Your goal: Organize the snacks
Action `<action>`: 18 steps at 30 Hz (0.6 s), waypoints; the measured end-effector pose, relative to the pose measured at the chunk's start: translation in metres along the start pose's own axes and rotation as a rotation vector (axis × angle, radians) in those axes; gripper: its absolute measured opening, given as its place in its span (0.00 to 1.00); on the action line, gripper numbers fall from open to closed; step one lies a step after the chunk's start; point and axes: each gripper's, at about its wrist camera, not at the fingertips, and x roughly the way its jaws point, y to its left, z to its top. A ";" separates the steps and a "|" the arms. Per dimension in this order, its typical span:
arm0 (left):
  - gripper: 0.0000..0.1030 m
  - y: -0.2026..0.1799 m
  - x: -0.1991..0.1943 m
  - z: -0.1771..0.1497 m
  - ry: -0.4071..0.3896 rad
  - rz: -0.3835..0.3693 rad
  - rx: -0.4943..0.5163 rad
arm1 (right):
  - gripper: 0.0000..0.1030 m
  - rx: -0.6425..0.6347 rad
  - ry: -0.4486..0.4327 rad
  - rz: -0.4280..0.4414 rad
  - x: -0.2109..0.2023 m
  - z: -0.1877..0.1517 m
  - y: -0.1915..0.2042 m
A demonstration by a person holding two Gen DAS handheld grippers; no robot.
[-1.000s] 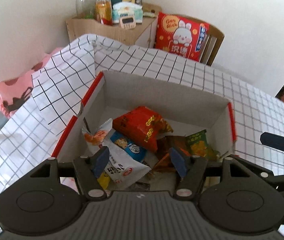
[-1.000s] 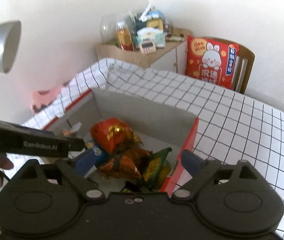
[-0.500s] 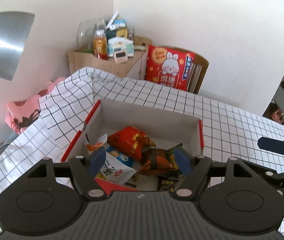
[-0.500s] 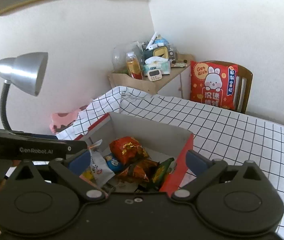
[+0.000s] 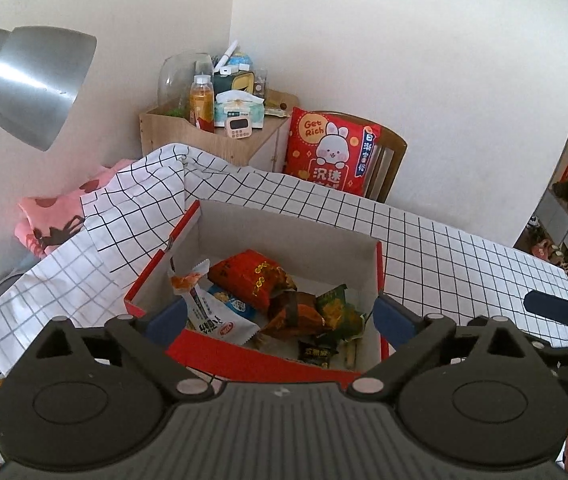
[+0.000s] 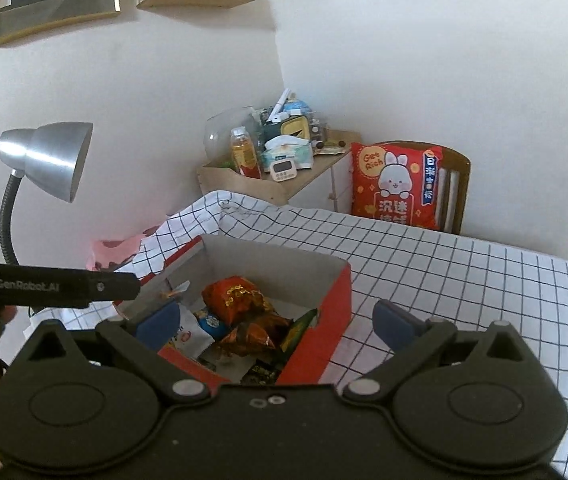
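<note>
Snacks (image 5: 259, 280), crinkly foil and plastic packets, sit piled in a red cardboard box (image 5: 380, 280) on the table's grid-check cloth (image 5: 444, 248). Left gripper (image 5: 273, 318) jaws are opening, nothing between them; right gripper (image 6: 275, 318) jaws spread wide, empty. Silver lamp (image 6: 43, 156), white walls.

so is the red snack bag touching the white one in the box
Cannot tell. In the left wrist view the red snack bag overlaps a blue packet lying on the white bag inside the box; no contact or gap between the two shows.
</note>
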 end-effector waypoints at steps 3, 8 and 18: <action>0.97 -0.005 -0.006 -0.005 -0.012 0.009 0.018 | 1.00 0.013 0.010 -0.029 0.000 -0.002 -0.001; 0.97 -0.011 -0.015 -0.011 -0.029 0.006 0.035 | 1.00 0.027 -0.001 -0.021 -0.007 -0.007 0.000; 0.97 -0.016 -0.022 -0.007 -0.039 0.006 0.042 | 1.00 0.018 -0.033 -0.026 -0.017 -0.003 0.006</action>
